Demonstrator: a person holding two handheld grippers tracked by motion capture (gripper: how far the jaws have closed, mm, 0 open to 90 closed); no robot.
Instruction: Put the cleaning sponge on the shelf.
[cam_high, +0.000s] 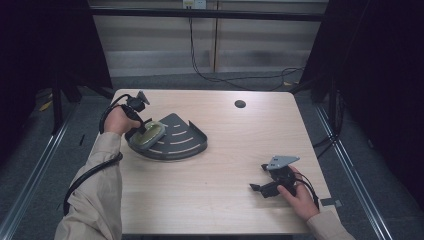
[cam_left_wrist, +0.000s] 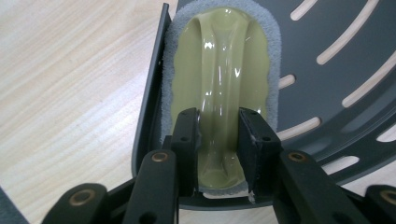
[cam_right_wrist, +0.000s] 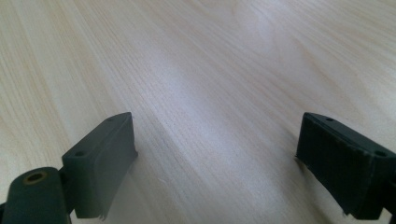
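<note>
On the one rack (cam_high: 185, 137), one gripper (cam_left_wrist: 218, 140) clamps one sponge (cam_left_wrist: 219, 70).

Your left claw (cam_left_wrist: 218, 144) has black jaws, closed on a glossy pale yellow-green scrubber (cam_left_wrist: 219, 70) edged in fuzzy grey. Beneath the scrubber sits a dark grey rack (cam_left_wrist: 336, 88) cut with pale slots. Under the rack, the table (cam_high: 240, 145) shows light wood grain.

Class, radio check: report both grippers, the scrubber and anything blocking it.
Left gripper shut on the scrubber's handle. Scrubber at left edge of dark slotted tray. Right gripper open over bare table. Nothing in the way.
</note>
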